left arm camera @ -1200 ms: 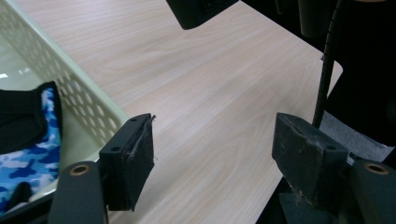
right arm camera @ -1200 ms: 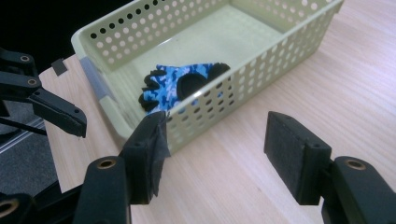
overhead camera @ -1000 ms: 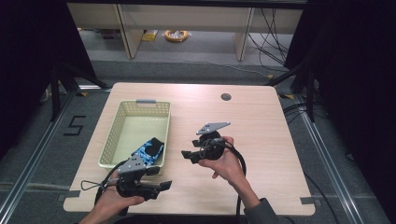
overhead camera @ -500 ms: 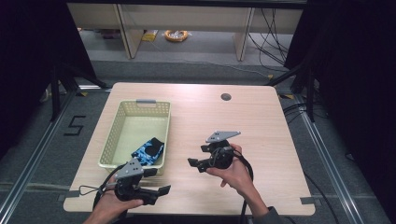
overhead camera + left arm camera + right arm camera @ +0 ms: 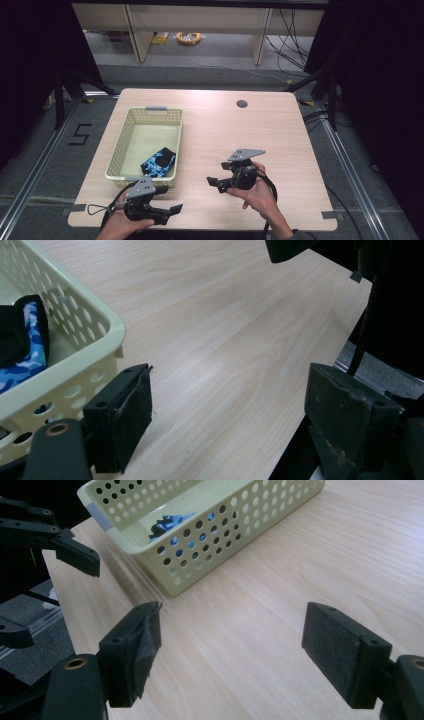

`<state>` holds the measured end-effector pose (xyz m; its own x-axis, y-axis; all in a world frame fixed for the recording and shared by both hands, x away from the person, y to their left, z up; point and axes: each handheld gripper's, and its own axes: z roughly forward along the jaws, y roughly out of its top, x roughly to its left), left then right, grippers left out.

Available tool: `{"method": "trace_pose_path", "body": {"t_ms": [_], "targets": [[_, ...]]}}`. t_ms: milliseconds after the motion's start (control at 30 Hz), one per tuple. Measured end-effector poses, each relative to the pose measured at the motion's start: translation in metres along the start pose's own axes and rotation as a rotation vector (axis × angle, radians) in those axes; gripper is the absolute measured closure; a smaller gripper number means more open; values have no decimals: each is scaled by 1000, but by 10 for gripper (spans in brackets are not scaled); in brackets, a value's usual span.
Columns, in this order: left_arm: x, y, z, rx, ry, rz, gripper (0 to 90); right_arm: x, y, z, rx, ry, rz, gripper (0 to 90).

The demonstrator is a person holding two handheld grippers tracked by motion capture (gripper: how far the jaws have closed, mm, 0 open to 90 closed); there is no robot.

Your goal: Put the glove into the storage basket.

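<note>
Basket (image 5: pixel 131 145), pale yellow and perforated, sits on the left half of the wooden table (image 5: pixel 280 135). Blue-and-black camouflage cloth (image 5: pixel 159 162) lies inside it, at the near end, about 5 o'clock from the basket's middle, against the near wall.

Left gripper (image 5: pixel 170 210) low at the table's near edge, at 6 o'clock from the basket, just beside its near wall. Jaws have just been opening; they stand wide with nothing between them, bare tabletop beyond.

Right gripper (image 5: pixel 214 181) near the table's middle front, at 3 o'clock from the cloth, well apart from the basket, pointing toward it. Jaws likewise just opening, now spread wide and empty. Both pads hang above the wood.
</note>
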<state>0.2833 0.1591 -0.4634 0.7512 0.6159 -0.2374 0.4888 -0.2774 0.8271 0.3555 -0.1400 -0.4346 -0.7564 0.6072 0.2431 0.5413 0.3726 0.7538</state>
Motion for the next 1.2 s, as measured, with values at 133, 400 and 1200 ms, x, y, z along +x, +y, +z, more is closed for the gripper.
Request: {"method": "trace_pose_path", "body": {"t_ms": [133,400,1200], "targets": [[0,-6,2,3,-2,2,188,1,-5,-1,2,-7,-4,218],[1,-16,7,23,8,16,187,1,-18,-2,-16,10,-16,207],[1,-31,9,44,-9,20,185,3,-53,-8,-23,37,12,175]]}}
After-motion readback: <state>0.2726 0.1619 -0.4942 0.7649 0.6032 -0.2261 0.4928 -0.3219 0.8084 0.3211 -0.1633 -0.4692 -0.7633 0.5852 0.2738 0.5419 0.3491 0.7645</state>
